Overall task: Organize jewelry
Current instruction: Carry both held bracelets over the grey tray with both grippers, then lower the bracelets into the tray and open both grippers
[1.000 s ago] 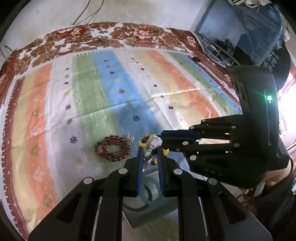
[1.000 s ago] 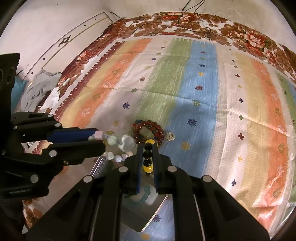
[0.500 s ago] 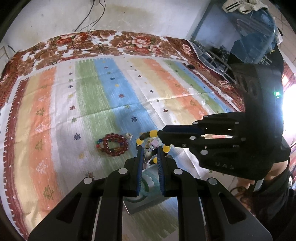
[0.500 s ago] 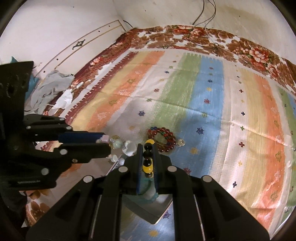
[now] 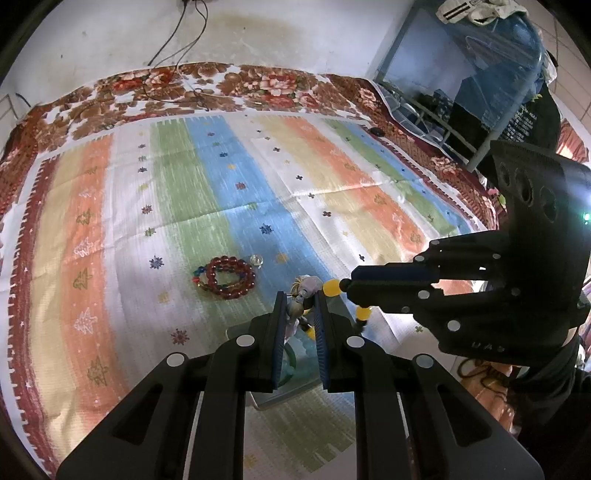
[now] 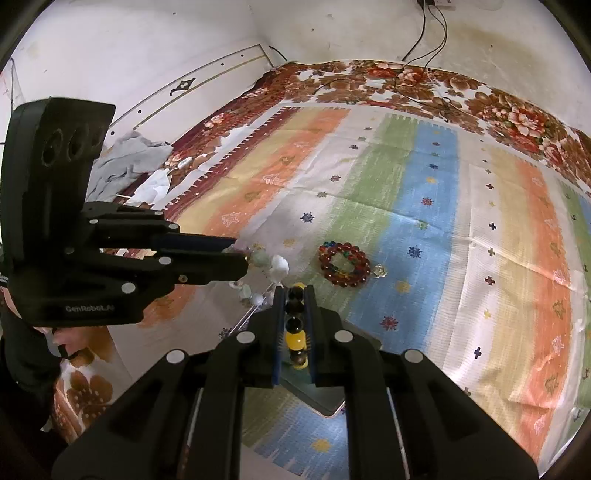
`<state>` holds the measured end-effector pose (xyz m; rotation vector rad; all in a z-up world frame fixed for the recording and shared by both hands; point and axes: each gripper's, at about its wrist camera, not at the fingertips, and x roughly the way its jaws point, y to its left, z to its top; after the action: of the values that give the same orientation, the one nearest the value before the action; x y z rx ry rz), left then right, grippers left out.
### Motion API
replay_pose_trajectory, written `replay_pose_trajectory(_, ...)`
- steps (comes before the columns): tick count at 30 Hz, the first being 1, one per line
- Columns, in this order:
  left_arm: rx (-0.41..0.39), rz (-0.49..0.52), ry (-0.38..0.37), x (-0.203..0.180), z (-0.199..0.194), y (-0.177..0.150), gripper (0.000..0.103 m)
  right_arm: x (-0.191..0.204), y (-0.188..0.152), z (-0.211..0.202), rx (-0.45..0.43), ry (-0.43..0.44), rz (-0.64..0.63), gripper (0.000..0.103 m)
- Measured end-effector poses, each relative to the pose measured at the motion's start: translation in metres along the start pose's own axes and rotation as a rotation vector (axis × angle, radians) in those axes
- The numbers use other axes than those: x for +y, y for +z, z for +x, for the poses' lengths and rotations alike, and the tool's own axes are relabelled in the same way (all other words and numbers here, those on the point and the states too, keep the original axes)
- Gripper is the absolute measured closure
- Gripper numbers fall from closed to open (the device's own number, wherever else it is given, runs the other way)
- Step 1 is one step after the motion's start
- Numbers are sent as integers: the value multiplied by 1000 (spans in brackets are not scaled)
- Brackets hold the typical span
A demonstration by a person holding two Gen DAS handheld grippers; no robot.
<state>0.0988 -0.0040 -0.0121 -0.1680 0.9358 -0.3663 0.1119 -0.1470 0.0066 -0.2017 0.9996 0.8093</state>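
Nearest to us, the left claw [image 5: 300, 308] is clenched on a pale bead bracelet [image 5: 303, 291], whose whitish and grey beads sit pinched between the blue pads and poke out past the tips. Beside it the right claw [image 6: 294, 314] is clenched on a yellow-and-black bracelet [image 6: 294, 334], with a yellow bead and several dark ones lined up between its pads. In the left view the right claw [image 5: 347, 286] comes in from the right side, a yellow bead showing at its tip and another hanging just below; in the right view the left claw [image 6: 243, 258] reaches in from the left with pale beads [image 6: 275, 264] dangling from its tip. Both bracelets are held up off the cloth, close to each other, and we cannot tell whether they touch. Under the claws lies a grey tray [image 5: 275, 395] with a greenish ring shape in it, mostly hidden by the fingers. Just beyond, a red bracelet [image 5: 225, 277] lies coiled on the striped cloth [image 5: 207, 184], with a small clear bead [image 5: 256, 260] just beside it. Farther out the cloth meets a brown floral blanket [image 5: 236, 86], over which black cables [image 5: 173, 55] run down from the white wall [image 5: 295, 33].
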Motion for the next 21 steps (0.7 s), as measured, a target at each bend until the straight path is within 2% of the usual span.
replay_pose_trajectory(18, -2, 3, -30, 3, -3, 2, 89, 1, -3, 11, 46, 5, -20, 91)
replay_pose_trajectory(21, 0, -3, -17, 5, -2, 3, 89, -2, -2, 12, 45, -8, -13, 83)
